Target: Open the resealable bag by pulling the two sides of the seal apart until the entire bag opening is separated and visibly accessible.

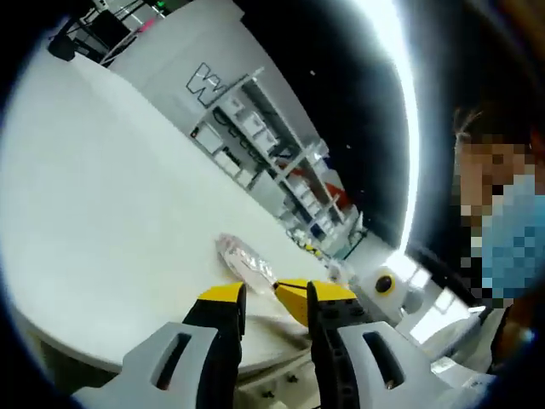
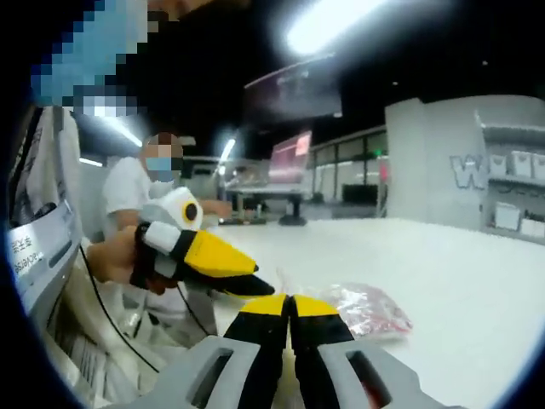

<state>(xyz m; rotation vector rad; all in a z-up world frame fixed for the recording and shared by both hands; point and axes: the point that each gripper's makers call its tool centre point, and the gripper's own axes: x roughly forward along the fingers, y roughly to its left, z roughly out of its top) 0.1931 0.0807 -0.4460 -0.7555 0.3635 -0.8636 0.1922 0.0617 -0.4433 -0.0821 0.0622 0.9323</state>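
Observation:
A clear resealable bag [image 1: 245, 260] with reddish contents [image 2: 368, 312] lies on the white table [image 1: 102, 221]. In the left gripper view my left gripper [image 1: 277, 296] stands open just short of the bag's near end, and the yellow tip of the right gripper [image 1: 294, 303] sits between its jaws. In the right gripper view my right gripper [image 2: 289, 303] has its jaws pressed together, and a thin strip of the bag's plastic edge rises just past their tips. The left gripper [image 2: 255, 285] comes in from the left, held in a person's hand, its tip close above my right jaws.
The table's rounded edge [image 1: 170, 375] runs just below the grippers. Shelving with white boxes [image 1: 264, 141] stands beyond the table's far side. A person in white [image 2: 140, 200] sits at the back, and other tables with a screen [image 2: 289, 158] are further off.

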